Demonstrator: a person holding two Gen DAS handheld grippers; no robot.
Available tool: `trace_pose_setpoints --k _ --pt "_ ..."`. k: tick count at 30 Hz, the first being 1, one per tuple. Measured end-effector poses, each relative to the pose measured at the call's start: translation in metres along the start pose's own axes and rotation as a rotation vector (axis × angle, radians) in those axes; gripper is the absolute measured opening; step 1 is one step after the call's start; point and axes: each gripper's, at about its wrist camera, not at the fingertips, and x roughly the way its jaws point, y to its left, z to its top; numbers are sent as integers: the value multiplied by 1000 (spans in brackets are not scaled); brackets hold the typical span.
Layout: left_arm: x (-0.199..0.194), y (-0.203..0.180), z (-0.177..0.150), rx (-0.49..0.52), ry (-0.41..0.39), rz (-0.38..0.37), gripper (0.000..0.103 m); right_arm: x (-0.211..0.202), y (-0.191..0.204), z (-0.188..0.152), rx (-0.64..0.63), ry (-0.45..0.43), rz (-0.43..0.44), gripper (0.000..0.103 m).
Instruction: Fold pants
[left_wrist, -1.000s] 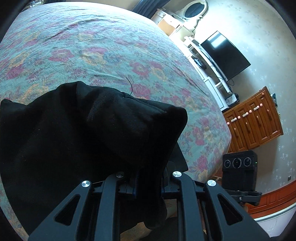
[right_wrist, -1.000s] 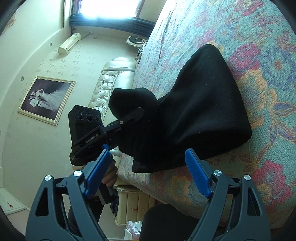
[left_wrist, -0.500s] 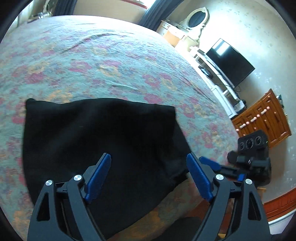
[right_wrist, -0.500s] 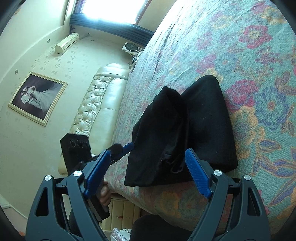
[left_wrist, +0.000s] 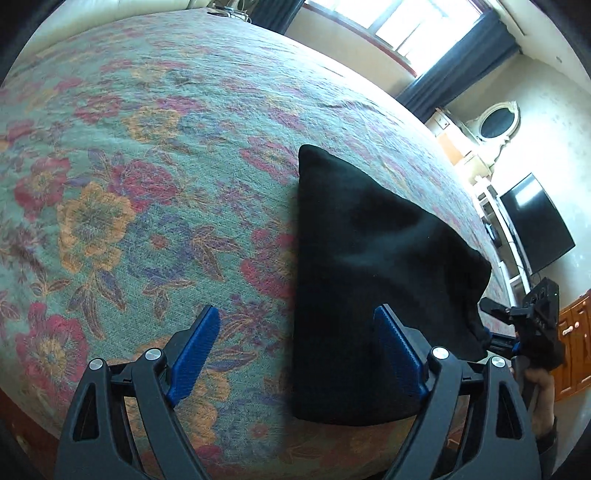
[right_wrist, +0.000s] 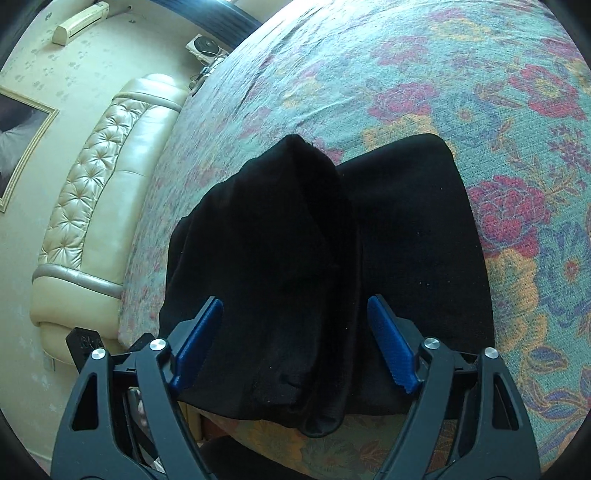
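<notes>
Black pants (left_wrist: 369, 277) lie folded in a thick pile on the flowered bedspread (left_wrist: 110, 206), close to the bed's near edge. My left gripper (left_wrist: 295, 354) is open above the pile's left edge, right fingertip over black cloth, left fingertip over bare bedspread. In the right wrist view the pants (right_wrist: 413, 240) carry a raised fold (right_wrist: 280, 258) down the middle. My right gripper (right_wrist: 295, 347) straddles that fold; its jaws are closing and the blue pads (right_wrist: 391, 350) stand off the cloth. The right gripper's black body (left_wrist: 532, 325) shows at the pile's far corner, a hand under it.
A cream padded headboard (right_wrist: 92, 206) bounds the bed on one side. A dark TV (left_wrist: 535, 221) and a wooden cabinet (left_wrist: 576, 350) stand past the other side. A window with dark curtains (left_wrist: 443, 37) is behind the bed. Wide bedspread lies beyond and left of the pants.
My left gripper let go of the lifted black fold, opened and swung left over the bedspread. The fold dropped onto the pile. My right gripper moved in over the pants and its jaws narrowed.
</notes>
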Motion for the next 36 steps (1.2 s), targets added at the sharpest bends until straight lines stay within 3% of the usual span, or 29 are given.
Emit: trace_pose_setpoints --k 1,2,8,11,18,20,21,23,24,27,32,33,35,36 --pt "1 0 -1 -5 5 -7 84 2 0 1 4 9 27 28" --pt "3 -2 -2 0 10 -7 84 5 -2 0 23 30 66 17" --pt "5 -16 -7 42 3 -19 84 -19 4 6 -37 -5 99 11" --pt "9 -19 -9 44 3 -29 84 -40 -4 12 -58 -52 74 7" --pt "21 -29 -14 59 17 -34 84 -60 -53 18 22 -90 15 0" --pt "22 -29 -15 64 20 -37 84 -62 -66 17 70 -84 69 0" --pt "22 -29 -15 66 17 -38 84 -62 -70 15 112 -77 140 5" --pt "22 -27 -16 67 17 -45 84 -61 -73 13 158 -64 239 35" --pt "22 -26 -16 64 17 -45 84 -60 -72 13 157 -61 252 62" --pt "24 -23 -17 51 21 -47 85 -46 -59 18 98 -1 196 66" --pt "23 -23 -19 66 19 -48 86 -8 -43 19 55 134 238 66" --pt "22 -24 -19 76 14 -44 86 -2 -39 18 37 146 210 64" --pt "20 -25 -18 94 4 -34 86 0 -36 17 17 141 174 26" --pt "20 -24 -18 98 1 -32 86 2 -37 18 27 148 200 12"
